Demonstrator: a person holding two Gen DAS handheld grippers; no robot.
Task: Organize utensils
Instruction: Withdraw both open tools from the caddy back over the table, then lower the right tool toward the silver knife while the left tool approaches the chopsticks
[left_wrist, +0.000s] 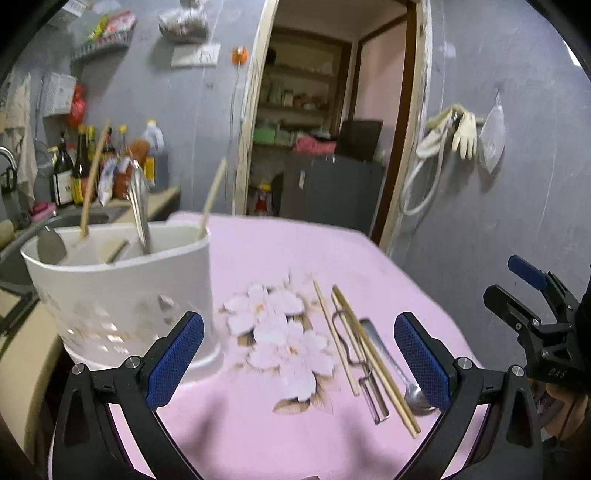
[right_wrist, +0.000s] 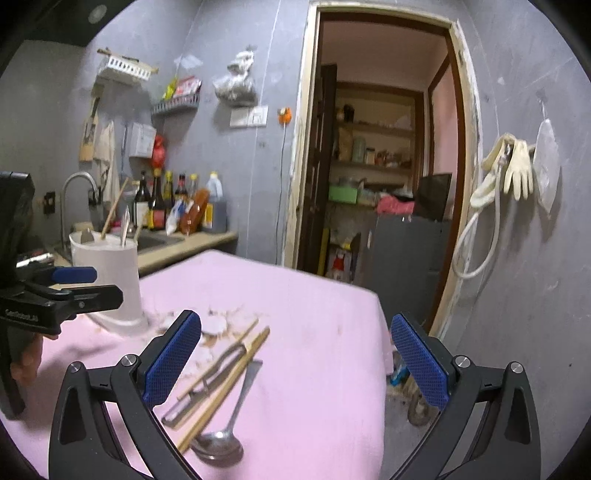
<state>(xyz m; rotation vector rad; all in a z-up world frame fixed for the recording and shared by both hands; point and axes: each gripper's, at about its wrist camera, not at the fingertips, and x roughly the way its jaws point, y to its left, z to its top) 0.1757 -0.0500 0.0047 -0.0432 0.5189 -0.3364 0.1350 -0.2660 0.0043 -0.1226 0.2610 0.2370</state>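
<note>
A white utensil holder (left_wrist: 122, 291) stands on the pink tablecloth at the left, with chopsticks, a spoon and a metal utensil in it; it also shows in the right wrist view (right_wrist: 110, 277). On the cloth lie wooden chopsticks (left_wrist: 373, 354), a metal peeler (left_wrist: 354, 354) and a metal spoon (left_wrist: 402, 373). In the right wrist view the chopsticks (right_wrist: 225, 384), the peeler (right_wrist: 207, 380) and the spoon (right_wrist: 225, 435) lie just ahead. My left gripper (left_wrist: 299, 358) is open and empty, between holder and utensils. My right gripper (right_wrist: 295, 362) is open and empty above the utensils.
The pink cloth-covered table (left_wrist: 295, 251) ends near a doorway (right_wrist: 384, 166). A counter with a sink and several bottles (right_wrist: 173, 203) is behind the holder. Gloves and a hose (right_wrist: 509, 173) hang on the grey wall at right.
</note>
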